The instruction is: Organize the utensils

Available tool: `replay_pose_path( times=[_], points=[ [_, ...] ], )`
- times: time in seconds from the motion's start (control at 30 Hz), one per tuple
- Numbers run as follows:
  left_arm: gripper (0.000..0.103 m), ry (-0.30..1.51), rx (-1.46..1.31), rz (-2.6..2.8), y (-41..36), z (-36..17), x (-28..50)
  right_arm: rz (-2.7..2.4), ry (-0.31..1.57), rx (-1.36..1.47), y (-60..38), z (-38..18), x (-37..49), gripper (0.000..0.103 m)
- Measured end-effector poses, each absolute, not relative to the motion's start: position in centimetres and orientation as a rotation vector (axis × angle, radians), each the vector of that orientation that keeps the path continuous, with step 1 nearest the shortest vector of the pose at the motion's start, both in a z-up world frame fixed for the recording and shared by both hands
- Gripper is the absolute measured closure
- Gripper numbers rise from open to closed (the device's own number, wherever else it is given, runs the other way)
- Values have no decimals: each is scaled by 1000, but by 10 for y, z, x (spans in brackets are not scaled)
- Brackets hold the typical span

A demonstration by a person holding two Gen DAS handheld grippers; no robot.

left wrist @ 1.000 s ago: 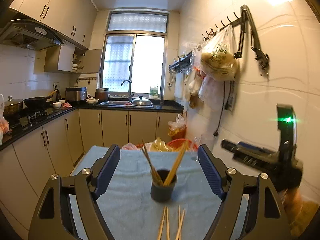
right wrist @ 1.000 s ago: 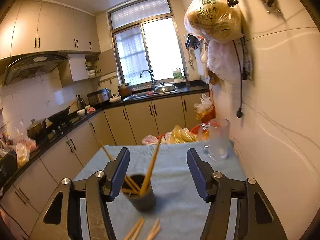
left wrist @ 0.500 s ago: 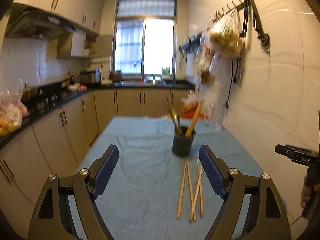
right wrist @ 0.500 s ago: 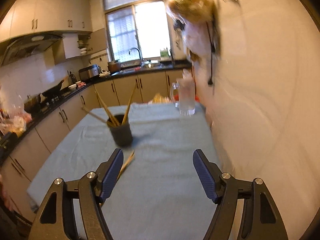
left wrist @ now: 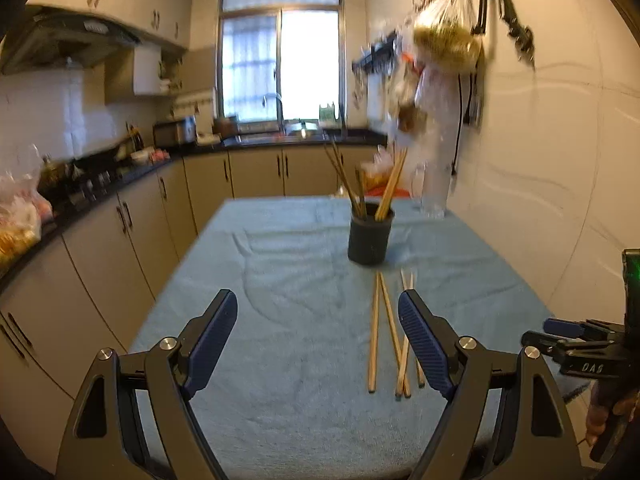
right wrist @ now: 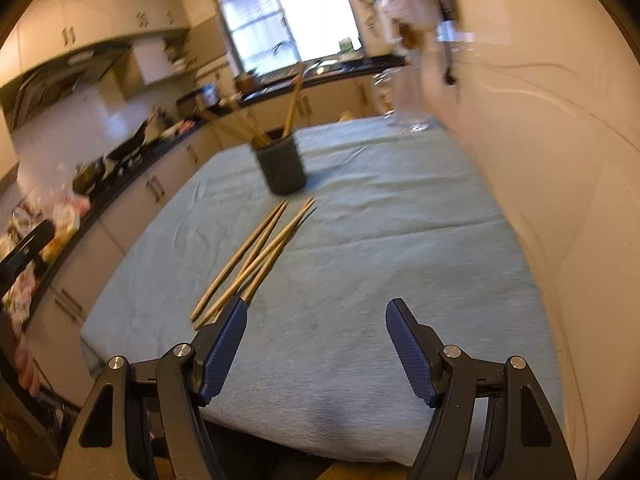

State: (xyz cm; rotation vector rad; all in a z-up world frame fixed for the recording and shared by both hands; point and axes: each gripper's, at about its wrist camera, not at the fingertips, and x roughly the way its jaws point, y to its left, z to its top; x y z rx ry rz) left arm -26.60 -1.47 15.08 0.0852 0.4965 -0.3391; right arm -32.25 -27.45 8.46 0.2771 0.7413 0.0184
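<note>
Hovering both spread, empty grippers, left gripper (left wrist: 312, 344) and right gripper (right wrist: 316, 348), near the loose chopsticks (right wrist: 256, 256) lying just before the dark holder (right wrist: 282, 166), I should pinch one stick squarely at mid-length.

Your left gripper (left wrist: 312, 336) points forward and downward, gaping and empty; your right gripper (right wrist: 316, 344), jaws just widened, likewise.

Home kitchen: cabinets (left wrist: 256, 170), sink (left wrist: 298, 133), hood (left wrist: 60, 42)
</note>
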Motion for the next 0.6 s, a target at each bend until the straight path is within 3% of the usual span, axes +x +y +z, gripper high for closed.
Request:
replay_pose_path(
  times=[0.27,0.37,0.5,0.6],
  points=[
    [21,754,69,-396,-39,87,-200,83,874,253,-254,50,-255,27],
    [22,815,98,-413,-57,71,-176,91,910,270,-257,45,-224,34],
    [31,872,161,-446,-87,55,-145,106,939,325,-267,42,-177,46],
    [49,907,206,-453,-105,46,-125,120,968,361,-269,35,-146,49]
  ],
)
